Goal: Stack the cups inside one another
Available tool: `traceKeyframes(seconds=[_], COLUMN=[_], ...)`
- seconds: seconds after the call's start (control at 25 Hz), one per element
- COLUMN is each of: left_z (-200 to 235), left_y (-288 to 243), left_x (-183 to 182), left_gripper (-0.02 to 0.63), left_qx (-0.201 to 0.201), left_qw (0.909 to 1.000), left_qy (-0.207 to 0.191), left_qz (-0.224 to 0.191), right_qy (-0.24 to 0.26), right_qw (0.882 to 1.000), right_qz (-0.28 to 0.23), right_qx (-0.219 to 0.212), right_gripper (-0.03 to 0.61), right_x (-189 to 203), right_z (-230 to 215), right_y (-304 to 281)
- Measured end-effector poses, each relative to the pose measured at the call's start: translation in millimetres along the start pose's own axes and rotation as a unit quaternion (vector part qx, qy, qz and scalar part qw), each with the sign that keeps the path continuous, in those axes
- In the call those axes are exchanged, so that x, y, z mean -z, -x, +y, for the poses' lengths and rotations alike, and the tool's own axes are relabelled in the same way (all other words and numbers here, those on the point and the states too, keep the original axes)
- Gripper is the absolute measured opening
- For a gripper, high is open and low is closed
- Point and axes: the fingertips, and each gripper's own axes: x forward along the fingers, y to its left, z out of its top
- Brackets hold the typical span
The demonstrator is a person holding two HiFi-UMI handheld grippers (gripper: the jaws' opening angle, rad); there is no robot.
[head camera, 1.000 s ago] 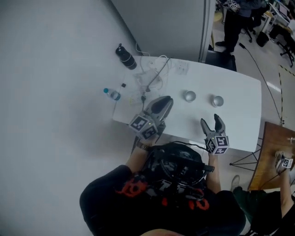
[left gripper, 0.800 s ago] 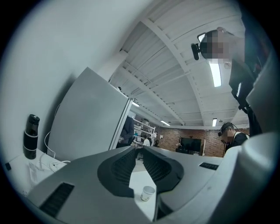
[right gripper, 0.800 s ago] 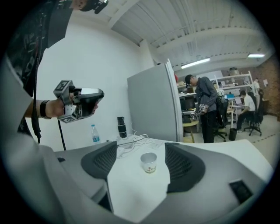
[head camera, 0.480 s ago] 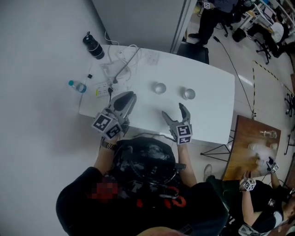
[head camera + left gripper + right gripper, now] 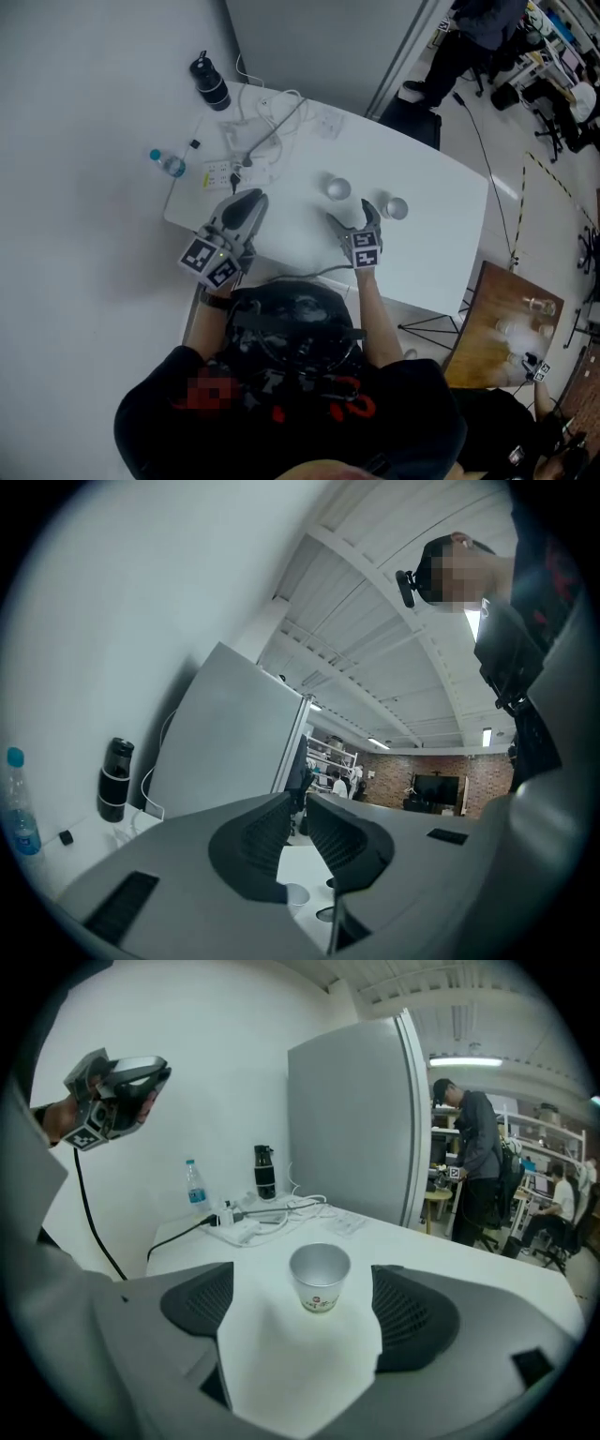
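My right gripper is standing spread and empty, jaws having just been opening; the paper cup just ahead is looking light, crushable: I am favouring a gentle mid-wall pinch

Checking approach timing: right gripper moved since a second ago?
Yes. The right gripper came forward from the table edge toward the left cup; its jaws have just been opening, nothing between them.
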Motion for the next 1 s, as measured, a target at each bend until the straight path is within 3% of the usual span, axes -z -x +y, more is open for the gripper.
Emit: traceKeyframes(seconds=[0.36, 0.6, 0.68, 1.0], left_z=[44, 65, 68, 52], left_y=[48, 71, 75, 54], left_x=[-6, -16, -18, -15], left_gripper=[0.058, 0.058, 0.058, 0.058], left_qx=[-0.086, -0.123, -0.129, -0.094], left_qw=[0.9962, 0.9923, 0.9916, 0.9956], left_qy=[-0.010, -0.010, -0.007, -0.004], left_qz=[0.004, -0.001, -0.005, -0.006], right_qy=[0.003, 0.009, 0.011, 0.012], right_qw=[0.999, 0.997, 0.997, 0.996], right_qz=[0.051, 0.073, 0.075, 0.079], right_qx=[-0.010, -0.020, -0.014, -0.037], right_gripper=[0.469, 0.468, 0.383, 0.370], right_x=[26, 27, 25, 27], right_z=[-20, -19, -20, -4], right_y=[-66, -96, -99, -85])
